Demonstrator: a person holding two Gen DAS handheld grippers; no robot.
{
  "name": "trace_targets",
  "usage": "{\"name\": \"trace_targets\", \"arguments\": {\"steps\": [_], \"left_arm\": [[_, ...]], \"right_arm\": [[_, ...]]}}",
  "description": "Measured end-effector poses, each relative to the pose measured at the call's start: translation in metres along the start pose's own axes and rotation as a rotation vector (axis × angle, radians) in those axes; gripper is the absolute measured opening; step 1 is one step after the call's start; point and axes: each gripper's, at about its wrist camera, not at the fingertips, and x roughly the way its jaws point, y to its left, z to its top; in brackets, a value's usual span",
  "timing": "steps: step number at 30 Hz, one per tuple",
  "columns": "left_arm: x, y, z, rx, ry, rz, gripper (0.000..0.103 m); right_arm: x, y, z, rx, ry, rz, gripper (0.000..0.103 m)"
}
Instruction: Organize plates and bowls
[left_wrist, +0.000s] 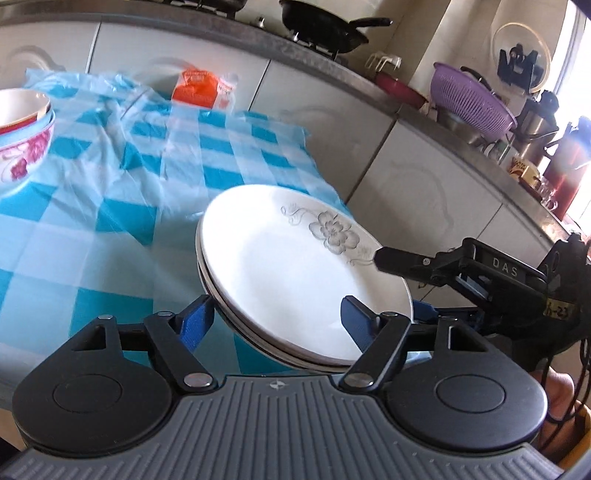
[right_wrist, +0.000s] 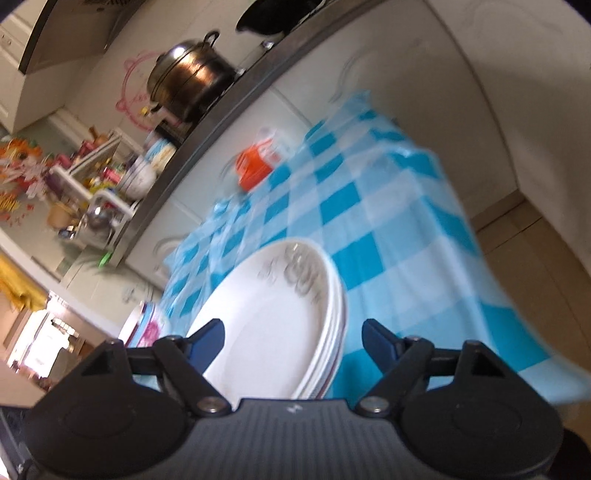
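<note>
A stack of white plates (left_wrist: 280, 266) with a grey flower print lies near the right edge of the blue checked tablecloth (left_wrist: 92, 206). My left gripper (left_wrist: 277, 321) is open around the stack's near rim, one blue finger (left_wrist: 195, 323) under it and the other over it. My right gripper (left_wrist: 402, 284) reaches in from the right, open, with its upper fingertip over the rim by the flower. In the right wrist view the plates (right_wrist: 273, 325) sit between the fingers of the right gripper (right_wrist: 293, 338), with a gap on the right side. Nested bowls (left_wrist: 22, 136) with pink flowers stand at far left.
An orange packet (left_wrist: 195, 88) lies at the table's far side. Behind it runs a counter with a black pan (left_wrist: 321, 29) and a purple colander (left_wrist: 472, 96). A steel pot (right_wrist: 192, 81) shows on the stove. The bowls (right_wrist: 147, 328) are left of the plates.
</note>
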Motion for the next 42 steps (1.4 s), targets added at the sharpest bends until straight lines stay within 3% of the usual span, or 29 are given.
{"name": "trace_targets", "arguments": {"steps": [5,12,24,31,34,38,42], "left_arm": [[0.004,-0.004,-0.005,0.004,0.007,0.018,0.093],[0.012,-0.011,-0.003,0.025,0.022,0.033,0.100],[0.059,-0.030,0.018,0.046,0.026,0.003,0.100],[0.094,-0.032,0.028,0.044,0.015,0.013,0.100],[0.093,-0.028,0.028,0.044,0.011,-0.002,0.096],[0.075,-0.020,0.032,0.061,-0.040,0.011,0.098],[0.054,-0.012,0.041,0.063,-0.100,0.028,0.099]], "right_arm": [[0.011,-0.004,-0.008,0.041,0.061,0.041,0.079],[0.010,-0.007,-0.005,0.109,0.062,0.052,0.081],[0.026,-0.019,0.030,0.086,-0.019,-0.050,0.081],[0.042,-0.026,0.049,0.079,-0.045,-0.061,0.085],[0.040,-0.028,0.049,0.064,-0.053,-0.052,0.085],[0.025,-0.027,0.053,0.027,-0.114,-0.139,0.094],[0.009,-0.019,0.054,0.006,-0.169,-0.174,0.094]]}}
